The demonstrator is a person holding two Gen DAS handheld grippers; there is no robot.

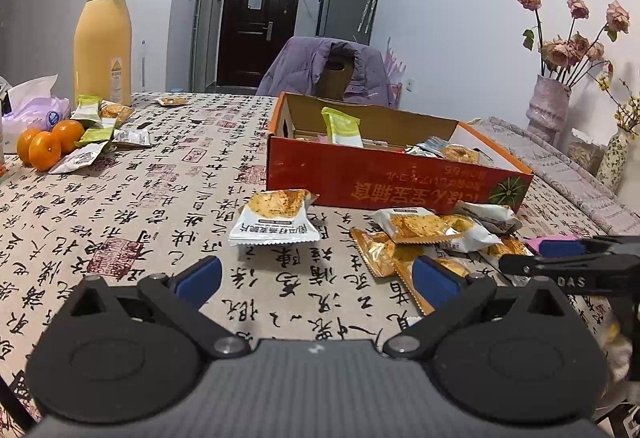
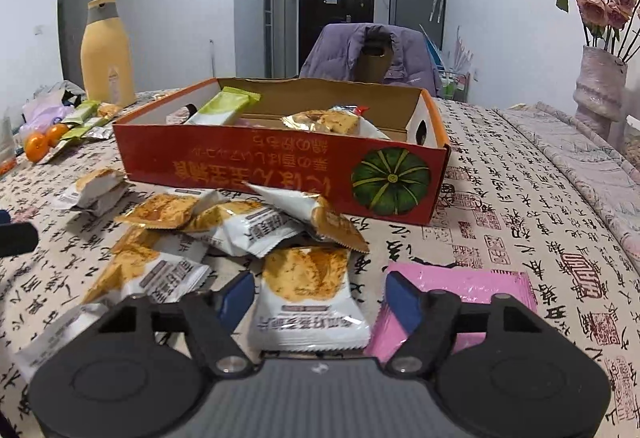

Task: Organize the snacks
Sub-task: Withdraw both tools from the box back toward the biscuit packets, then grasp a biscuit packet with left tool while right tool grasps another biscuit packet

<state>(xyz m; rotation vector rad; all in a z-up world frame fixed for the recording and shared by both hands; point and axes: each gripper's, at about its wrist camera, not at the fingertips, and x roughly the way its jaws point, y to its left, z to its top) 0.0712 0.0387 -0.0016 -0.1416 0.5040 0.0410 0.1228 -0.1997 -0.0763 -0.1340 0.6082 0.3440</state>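
Note:
A red cardboard box [image 1: 384, 182] [image 2: 256, 166] with a pumpkin picture stands on the table and holds a green bar [image 2: 224, 106] and several snack packets. My left gripper [image 1: 316, 274] is open and empty, low over the tablecloth, just short of a single white-and-orange cracker packet [image 1: 276, 218]. My right gripper [image 2: 318, 298] is open, with its fingers on either side of a white-and-orange cracker packet [image 2: 308, 290] lying flat. A pile of like packets [image 2: 224, 222] [image 1: 432, 234] lies in front of the box. A pink packet [image 2: 472, 290] lies by the right finger.
A yellow bottle [image 1: 104, 42], oranges [image 1: 48, 144], green and white snack packets [image 1: 96, 130] and a tissue pack [image 1: 32, 106] sit at the far left. Vases with dried roses [image 1: 548, 106] stand at the right. A chair with a purple jacket [image 1: 328, 66] is behind the table.

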